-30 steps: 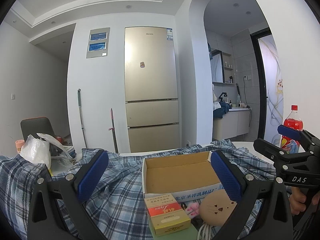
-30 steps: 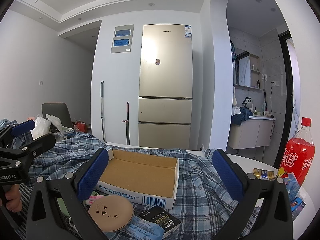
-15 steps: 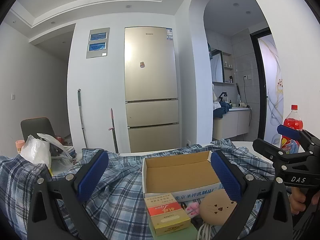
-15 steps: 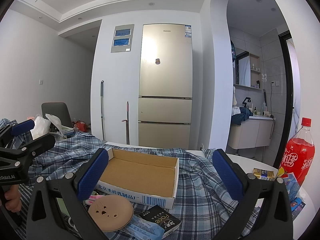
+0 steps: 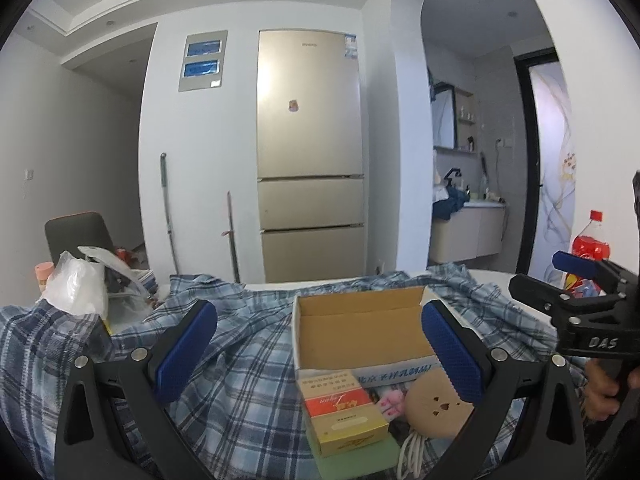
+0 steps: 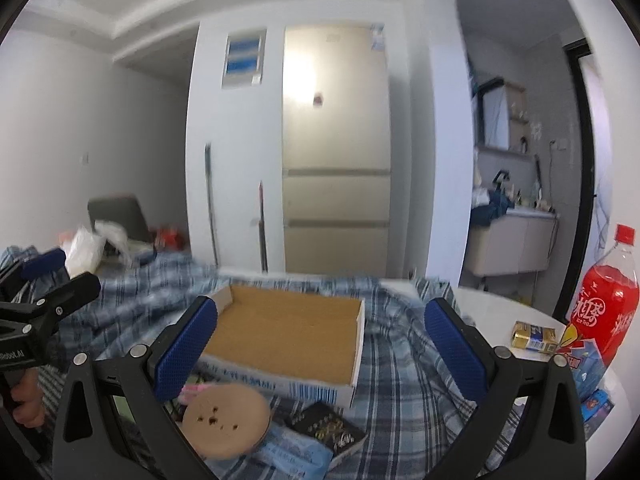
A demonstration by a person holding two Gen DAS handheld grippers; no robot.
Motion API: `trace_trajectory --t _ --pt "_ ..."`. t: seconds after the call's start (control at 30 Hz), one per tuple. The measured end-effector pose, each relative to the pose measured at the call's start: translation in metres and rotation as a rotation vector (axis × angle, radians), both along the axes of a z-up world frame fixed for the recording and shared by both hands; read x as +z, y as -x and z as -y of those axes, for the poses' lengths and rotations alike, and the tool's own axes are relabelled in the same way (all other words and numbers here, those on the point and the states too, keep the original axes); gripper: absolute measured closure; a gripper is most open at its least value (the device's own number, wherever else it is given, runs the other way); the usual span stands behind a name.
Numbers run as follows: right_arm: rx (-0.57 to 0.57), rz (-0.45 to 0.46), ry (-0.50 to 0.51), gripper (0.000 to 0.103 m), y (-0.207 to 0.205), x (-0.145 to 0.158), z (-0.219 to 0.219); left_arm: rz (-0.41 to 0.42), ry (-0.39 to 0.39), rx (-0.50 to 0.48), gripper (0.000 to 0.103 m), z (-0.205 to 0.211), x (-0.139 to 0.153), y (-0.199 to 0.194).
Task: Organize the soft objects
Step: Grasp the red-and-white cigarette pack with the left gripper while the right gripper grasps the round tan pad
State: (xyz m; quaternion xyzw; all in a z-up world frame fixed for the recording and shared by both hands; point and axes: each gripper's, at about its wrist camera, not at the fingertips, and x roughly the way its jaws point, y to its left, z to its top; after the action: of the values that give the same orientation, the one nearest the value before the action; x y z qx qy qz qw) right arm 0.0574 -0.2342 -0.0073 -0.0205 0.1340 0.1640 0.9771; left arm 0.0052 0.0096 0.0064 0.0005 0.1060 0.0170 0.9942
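A blue plaid shirt (image 5: 240,364) lies crumpled over the table, also in the right wrist view (image 6: 404,376). An open cardboard box (image 5: 360,332) (image 6: 288,328) rests on it with nothing inside. In front of the box lies a round tan soft pad with a small face (image 5: 436,404) (image 6: 226,420), with a pink soft item (image 5: 390,404) beside it. My left gripper (image 5: 320,350) hovers open above the shirt and box front. My right gripper (image 6: 320,352) is open over the box, holding nothing. Each gripper shows at the edge of the other's view (image 5: 556,280) (image 6: 48,280).
A red-and-yellow carton (image 5: 340,404), a green pad (image 5: 360,460) and a white cable (image 5: 412,452) lie near the tan pad. Black (image 6: 328,428) and blue (image 6: 296,452) packets lie beside it. On the right stand a red bottle (image 6: 608,312), a gold pack (image 6: 534,336) and snack packs (image 6: 588,364). A plastic bag (image 5: 76,288) sits far left.
The right wrist view is now motion-blurred and the scene has shifted slightly upward in it, so my right gripper is moving. The left gripper and the objects stay put.
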Motion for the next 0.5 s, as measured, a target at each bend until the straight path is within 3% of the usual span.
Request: trace_trajectory --t 0.27,0.4,0.5 --pt "0.124 -0.317 0.137 0.000 -0.021 -0.008 -0.040 -0.116 0.061 0.054 0.000 -0.018 -0.007 -0.013" --pt "0.138 -0.372 0.289 0.000 -0.031 -0.033 -0.071 -0.077 0.020 0.119 0.000 -0.015 -0.011 -0.014" --pt "0.169 -0.458 0.393 0.002 -0.037 -0.055 -0.090 -0.105 0.052 0.096 0.000 -0.016 -0.013 -0.016"
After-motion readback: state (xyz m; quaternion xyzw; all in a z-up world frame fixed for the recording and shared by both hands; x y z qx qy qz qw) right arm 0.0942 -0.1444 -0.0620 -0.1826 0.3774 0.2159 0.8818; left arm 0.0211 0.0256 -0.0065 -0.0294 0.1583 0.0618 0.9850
